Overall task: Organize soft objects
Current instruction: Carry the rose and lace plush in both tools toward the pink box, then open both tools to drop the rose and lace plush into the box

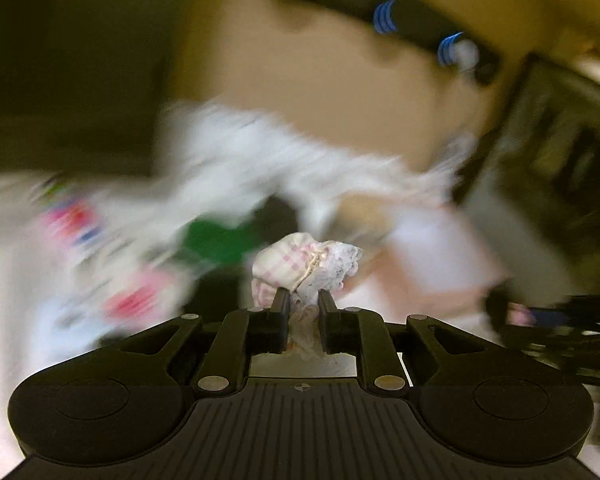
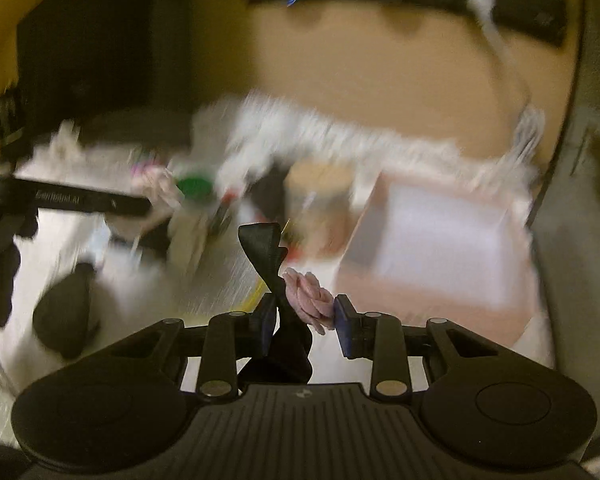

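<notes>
My left gripper (image 1: 304, 298) is shut on a bunched pink-checked white cloth (image 1: 306, 262), held above the surface. My right gripper (image 2: 305, 308) is shut on a black fabric strip (image 2: 265, 250) and a pink knitted piece (image 2: 310, 296), both sticking up between the pads. The left gripper shows at the left of the right wrist view (image 2: 80, 200). The right gripper shows at the right edge of the left wrist view (image 1: 556, 320). The background is motion-blurred.
A pink open box (image 2: 436, 236) with a white inside lies ahead right. A white pile of cloths (image 2: 300, 136) lies behind it. A green lid (image 2: 196, 186) and a dark object (image 2: 66, 316) sit on the white surface at left.
</notes>
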Demonstrator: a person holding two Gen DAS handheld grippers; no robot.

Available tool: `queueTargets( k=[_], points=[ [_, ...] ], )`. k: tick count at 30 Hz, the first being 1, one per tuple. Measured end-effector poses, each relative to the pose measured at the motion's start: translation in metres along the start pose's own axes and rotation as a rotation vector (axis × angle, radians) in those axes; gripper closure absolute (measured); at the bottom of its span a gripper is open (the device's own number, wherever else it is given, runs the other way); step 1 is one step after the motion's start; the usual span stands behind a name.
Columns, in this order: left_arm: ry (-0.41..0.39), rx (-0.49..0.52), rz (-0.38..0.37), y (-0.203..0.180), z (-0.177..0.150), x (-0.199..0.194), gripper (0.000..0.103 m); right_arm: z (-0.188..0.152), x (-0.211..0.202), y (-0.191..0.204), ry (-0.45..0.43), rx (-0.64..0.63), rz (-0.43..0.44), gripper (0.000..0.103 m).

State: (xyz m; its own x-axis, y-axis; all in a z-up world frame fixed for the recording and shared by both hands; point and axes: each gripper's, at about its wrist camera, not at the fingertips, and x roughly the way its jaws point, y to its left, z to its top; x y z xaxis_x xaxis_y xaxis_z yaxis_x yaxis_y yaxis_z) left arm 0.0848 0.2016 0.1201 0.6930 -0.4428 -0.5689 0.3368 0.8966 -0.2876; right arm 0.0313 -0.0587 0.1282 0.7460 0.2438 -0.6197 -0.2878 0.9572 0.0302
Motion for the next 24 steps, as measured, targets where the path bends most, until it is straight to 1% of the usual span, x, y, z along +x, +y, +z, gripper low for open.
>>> queueTargets(
  k=[3, 6, 7, 8, 9, 10, 11, 12, 14, 15, 16, 19, 20, 22, 24],
  points=[
    [-0.041, 0.058, -0.130, -0.047, 0.037, 0.019, 0.085, 0.038, -0.009, -0.032, -0.082, -0.001, -0.066, 0.072],
    [-0.048, 0.095, -0.272, -0.093, 0.075, 0.053, 0.085, 0.073, -0.002, -0.059, -0.120, -0.035, -0.157, 0.072],
    [-0.053, 0.089, -0.313, -0.104, 0.087, 0.066, 0.082, 0.080, 0.003, -0.068, -0.121, -0.042, -0.184, 0.071],
    [-0.050, 0.056, -0.355, -0.113, 0.100, 0.084, 0.078, 0.085, 0.010, -0.076, -0.120, -0.050, -0.210, 0.066],
    [-0.026, 0.015, -0.374, -0.118, 0.108, 0.102, 0.076, 0.087, 0.019, -0.087, -0.112, -0.048, -0.235, 0.062],
    [0.021, -0.021, -0.374, -0.123, 0.113, 0.122, 0.075, 0.085, 0.026, -0.095, -0.096, -0.036, -0.267, 0.049],
    [0.096, -0.051, -0.355, -0.128, 0.116, 0.149, 0.075, 0.079, 0.029, -0.102, -0.082, -0.019, -0.298, 0.042],
    [0.141, -0.060, -0.327, -0.131, 0.114, 0.167, 0.075, 0.070, 0.031, -0.106, -0.073, 0.003, -0.319, 0.042],
    [0.211, -0.037, -0.244, -0.138, 0.102, 0.198, 0.075, 0.043, 0.030, -0.110, -0.058, 0.044, -0.307, 0.039],
    [0.214, -0.030, -0.226, -0.137, 0.096, 0.205, 0.075, 0.028, 0.027, -0.109, -0.047, 0.063, -0.298, 0.038],
    [0.198, -0.041, -0.216, -0.134, 0.088, 0.207, 0.075, 0.012, 0.025, -0.107, -0.036, 0.073, -0.293, 0.036],
    [0.118, -0.161, -0.216, -0.115, 0.073, 0.195, 0.075, -0.025, 0.022, -0.094, -0.005, 0.069, -0.293, 0.036],
    [0.097, -0.183, -0.219, -0.110, 0.071, 0.188, 0.075, -0.034, 0.022, -0.089, -0.001, 0.064, -0.289, 0.036],
    [0.072, -0.175, -0.217, -0.099, 0.066, 0.172, 0.075, -0.044, 0.021, -0.080, -0.009, 0.046, -0.276, 0.035],
    [0.064, -0.131, -0.185, -0.088, 0.054, 0.149, 0.075, -0.047, 0.019, -0.069, -0.041, 0.015, -0.273, 0.032]
  ],
)
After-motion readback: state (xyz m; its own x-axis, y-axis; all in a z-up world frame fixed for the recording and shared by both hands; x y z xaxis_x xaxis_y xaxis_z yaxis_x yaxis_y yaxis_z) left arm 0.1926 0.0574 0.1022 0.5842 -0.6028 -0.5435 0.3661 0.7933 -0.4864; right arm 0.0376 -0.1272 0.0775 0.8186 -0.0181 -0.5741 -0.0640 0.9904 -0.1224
